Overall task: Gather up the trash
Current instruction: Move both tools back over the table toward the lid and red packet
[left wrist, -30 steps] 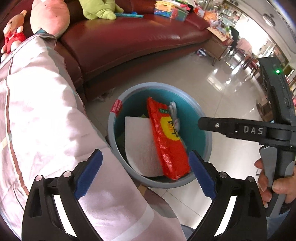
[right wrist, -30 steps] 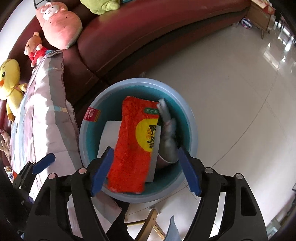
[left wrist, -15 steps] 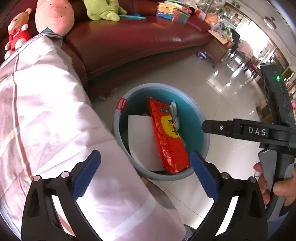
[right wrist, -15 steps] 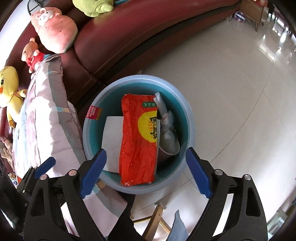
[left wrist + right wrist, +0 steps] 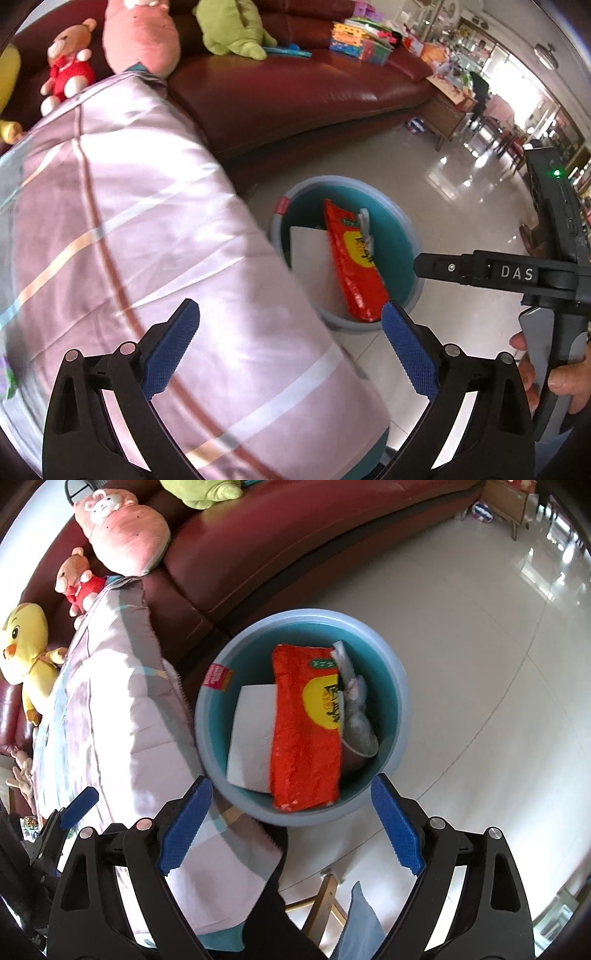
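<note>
- A round blue bin (image 5: pixel 400 686) stood on a pale tiled floor (image 5: pixel 480 646), just beside a dark red leather sofa (image 5: pixel 258 546).
- Inside the bin lay 3 kinds of trash: a red snack wrapper (image 5: pixel 304 734) with a yellow circle, a white sheet of paper (image 5: pixel 251 734) partly under the wrapper's left edge, and crumpled greyish plastic (image 5: pixel 356 709) touching the wrapper's right side, above what looked like a cup.
- A small red label (image 5: pixel 218 677) sat on the bin's inner rim.
- As a judgement, the collecting looked well along: these pieces were already in the bin, and no loose trash showed on the visible floor. Whether more remained elsewhere could not be told.
- The left gripper (image 5: pixel 290 347) had its 2 blue-padded tongs spread wide. Nothing was between them; they hung above a pink striped quilt (image 5: pixel 129 229) without touching it.
- The right gripper (image 5: pixel 291 823) also had its tongs well apart and empty, hovering over the bin's near rim and touching nothing.
- In the left view, the right gripper appeared from the side, with a hand (image 5: pixel 554 373) around its handle.
- Soft toys rested on the sofa: a pink plush (image 5: pixel 125 535), a small bear in red (image 5: pixel 77 579), a yellow duck (image 5: pixel 26 642) and a green plush (image 5: pixel 232 29).
</note>
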Tool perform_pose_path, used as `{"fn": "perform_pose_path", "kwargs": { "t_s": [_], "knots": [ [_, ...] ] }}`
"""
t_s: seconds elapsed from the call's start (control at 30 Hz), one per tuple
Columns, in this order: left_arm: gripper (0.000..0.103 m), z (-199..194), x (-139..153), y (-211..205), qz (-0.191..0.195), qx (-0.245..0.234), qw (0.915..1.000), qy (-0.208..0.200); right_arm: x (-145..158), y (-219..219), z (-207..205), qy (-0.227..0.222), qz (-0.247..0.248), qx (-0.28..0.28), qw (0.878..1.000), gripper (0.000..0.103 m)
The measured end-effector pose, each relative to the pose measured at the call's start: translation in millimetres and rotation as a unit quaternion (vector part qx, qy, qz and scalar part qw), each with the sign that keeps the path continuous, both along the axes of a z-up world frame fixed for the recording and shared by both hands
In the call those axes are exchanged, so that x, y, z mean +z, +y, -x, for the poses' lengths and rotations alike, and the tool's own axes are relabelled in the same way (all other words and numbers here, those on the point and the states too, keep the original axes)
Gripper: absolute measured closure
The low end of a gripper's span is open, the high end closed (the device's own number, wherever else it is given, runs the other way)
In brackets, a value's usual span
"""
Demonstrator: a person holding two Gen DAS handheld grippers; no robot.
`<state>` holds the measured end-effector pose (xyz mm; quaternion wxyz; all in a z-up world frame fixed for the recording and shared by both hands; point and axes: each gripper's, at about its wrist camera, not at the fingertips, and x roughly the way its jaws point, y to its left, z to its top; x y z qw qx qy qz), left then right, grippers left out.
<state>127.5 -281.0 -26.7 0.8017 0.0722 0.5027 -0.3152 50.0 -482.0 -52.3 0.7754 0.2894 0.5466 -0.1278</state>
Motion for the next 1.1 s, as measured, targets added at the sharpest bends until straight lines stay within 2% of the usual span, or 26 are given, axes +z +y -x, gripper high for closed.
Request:
{"fn": "perform_pose_path", "kwargs": {
  "t_s": [0.23, 0.47, 0.8, 1.1],
  "knots": [
    [0.004, 6, 5, 58, 0.003, 0.04, 0.9992, -0.004, 10, 41, -9, -0.003, -0.002, 0.031, 1.0, 0.019],
    [0.004, 10, 15, 131, 0.005, 0.094, 0.9953, -0.023, 20, 110, -32, 0.001, -0.005, 0.089, 0.996, 0.019],
    [0.004, 18, 15, 260, 0.009, 0.196, 0.9803, -0.026, 34, 220, -67, 0.003, 0.004, 0.184, 0.983, 0.019],
    [0.004, 24, 5, 351, 0.023, 0.27, 0.9626, -0.008, 26, 326, -97, 0.024, 0.009, 0.278, 0.96, 0.019]
  ]
}}
